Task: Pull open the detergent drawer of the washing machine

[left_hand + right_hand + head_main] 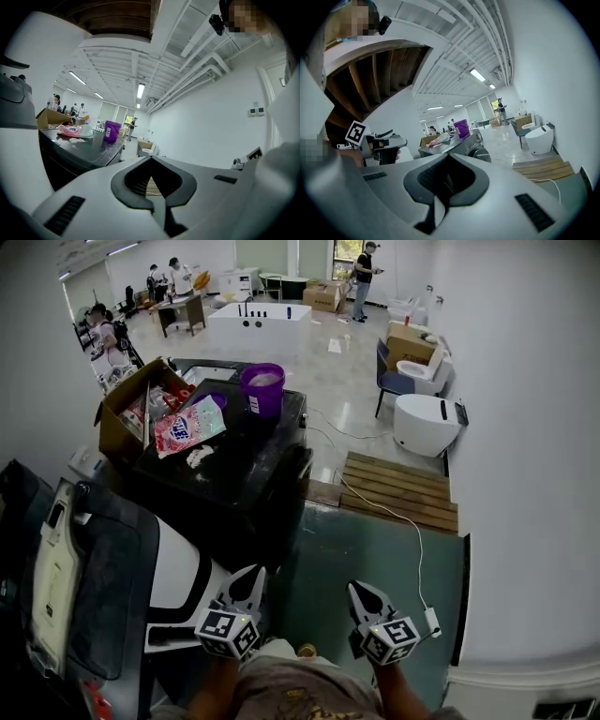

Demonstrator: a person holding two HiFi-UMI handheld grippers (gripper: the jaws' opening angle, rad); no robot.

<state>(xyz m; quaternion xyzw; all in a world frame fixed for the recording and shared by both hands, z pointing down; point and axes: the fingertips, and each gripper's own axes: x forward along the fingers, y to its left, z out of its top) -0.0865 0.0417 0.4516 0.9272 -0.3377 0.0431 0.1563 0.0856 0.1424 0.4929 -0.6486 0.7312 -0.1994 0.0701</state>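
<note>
The black washing machine (246, 486) stands ahead of me, and it shows far off in the left gripper view (79, 152) and the right gripper view (461, 144). Its detergent drawer cannot be made out in any view. On its top are a purple bucket (263, 388), a pink detergent pouch (186, 427) and a cardboard box (127, 418). My left gripper (253, 583) is held low, short of the machine's near corner, with its jaws shut and nothing between them. To its right, over the green floor, my right gripper (360, 595) is also shut and empty.
A white appliance with a dark glass lid (103, 577) stands close at the left. A wooden pallet (401, 490) and a white cable (415, 554) lie on the floor at the right, beside a white wall (534, 474). A white toilet (427, 423) and several people are farther back.
</note>
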